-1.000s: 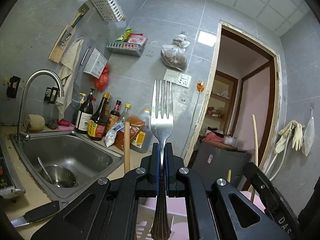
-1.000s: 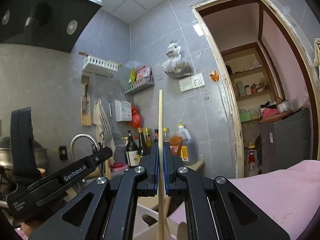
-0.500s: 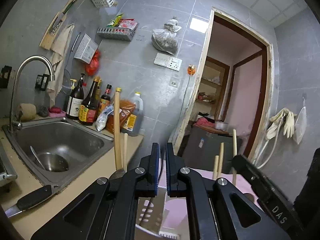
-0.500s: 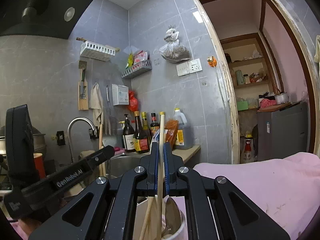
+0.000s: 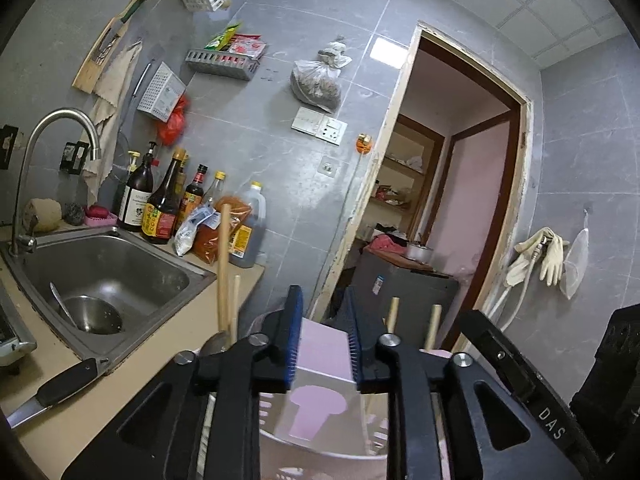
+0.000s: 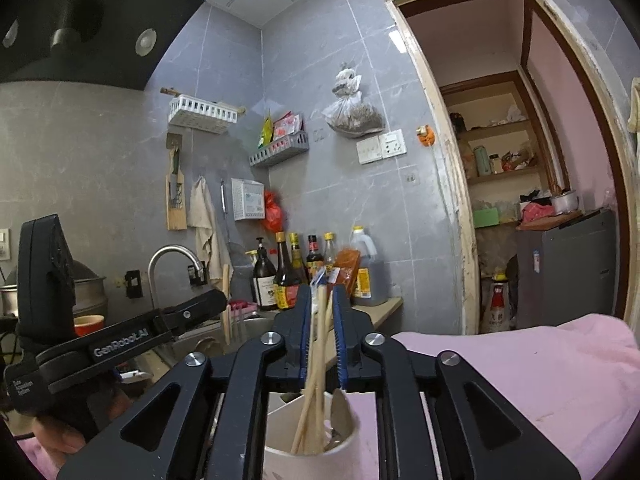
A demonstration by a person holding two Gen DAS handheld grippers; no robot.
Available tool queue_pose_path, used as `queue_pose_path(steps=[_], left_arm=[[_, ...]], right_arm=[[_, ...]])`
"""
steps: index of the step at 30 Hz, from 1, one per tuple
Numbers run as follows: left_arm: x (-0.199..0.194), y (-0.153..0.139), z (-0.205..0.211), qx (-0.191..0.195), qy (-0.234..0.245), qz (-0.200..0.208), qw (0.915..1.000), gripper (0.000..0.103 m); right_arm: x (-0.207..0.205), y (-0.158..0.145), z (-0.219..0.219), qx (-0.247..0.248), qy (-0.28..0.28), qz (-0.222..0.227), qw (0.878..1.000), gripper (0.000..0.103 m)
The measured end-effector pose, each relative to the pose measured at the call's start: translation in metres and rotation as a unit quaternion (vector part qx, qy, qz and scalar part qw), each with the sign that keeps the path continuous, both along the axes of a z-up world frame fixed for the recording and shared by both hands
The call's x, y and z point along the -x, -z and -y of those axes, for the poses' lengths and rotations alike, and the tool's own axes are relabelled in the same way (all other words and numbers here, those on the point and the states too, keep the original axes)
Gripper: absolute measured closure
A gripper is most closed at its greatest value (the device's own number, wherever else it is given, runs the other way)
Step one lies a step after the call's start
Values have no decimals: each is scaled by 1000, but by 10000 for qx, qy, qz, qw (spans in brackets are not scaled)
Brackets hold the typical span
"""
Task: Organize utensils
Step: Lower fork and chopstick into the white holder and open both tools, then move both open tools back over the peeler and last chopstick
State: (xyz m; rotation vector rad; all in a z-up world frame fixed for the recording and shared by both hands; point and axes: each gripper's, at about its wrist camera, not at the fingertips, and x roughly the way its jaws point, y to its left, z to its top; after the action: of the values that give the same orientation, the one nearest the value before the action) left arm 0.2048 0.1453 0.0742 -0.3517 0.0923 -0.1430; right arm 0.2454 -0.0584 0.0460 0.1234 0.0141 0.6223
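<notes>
The left hand-held gripper (image 5: pixel 322 334) points level over a pink utensil holder (image 5: pixel 316 404) — its jaws are opening, narrow as yet, with nothing between the blue pads. Wooden handles (image 5: pixel 223 268) stand up from the holder on the gripper's left, and two more wooden ends (image 5: pixel 433 326) show on its right. The holder sits near the bench's (image 5: pixel 120 392) right end, well apart from the steel sink (image 5: pixel 120 272), and a black-handled knife (image 5: pixel 52 392) lies at the bench's near edge beside the sink.

The right hand-held gripper (image 6: pixel 322 328) also points level; its jaws are opening too. Chopsticks (image 6: pixel 314 368) lean up between the pads out of a white compartment (image 6: pixel 312 452) of the holder, and they seem loose rather than pinched, though the gap is hard to read. A metal utensil (image 6: pixel 340 404) stands in the same compartment. Sauce bottles (image 6: pixel 286 272) line the bench's back edge.
</notes>
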Motion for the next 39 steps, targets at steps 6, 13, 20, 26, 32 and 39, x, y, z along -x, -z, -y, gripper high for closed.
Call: queue_pose_path(steps=[6, 13, 20, 26, 32, 39], left_arm=[[9, -8, 26, -250, 246, -124, 9993, 67], [21, -12, 58, -406, 659, -146, 9969, 36], [32, -14, 98, -808, 1163, -147, 9898, 16], [40, -6, 129, -982, 1473, -157, 9841, 5], [33, 12, 159, -1386, 1873, -572, 9708, 5], [4, 47, 185, -1533, 2417, -1562, 9453, 5]], right_arm=[[14, -15, 32, 120, 340, 35, 9993, 73], [34, -23, 85, 309, 838, 48, 9960, 48], [61, -25, 135, 494, 1315, 22, 9901, 24], [87, -23, 169, 500, 1580, -32, 9862, 9], [93, -9, 186, 746, 1577, -479, 9835, 0], [79, 28, 208, 948, 1673, -1771, 9652, 0]])
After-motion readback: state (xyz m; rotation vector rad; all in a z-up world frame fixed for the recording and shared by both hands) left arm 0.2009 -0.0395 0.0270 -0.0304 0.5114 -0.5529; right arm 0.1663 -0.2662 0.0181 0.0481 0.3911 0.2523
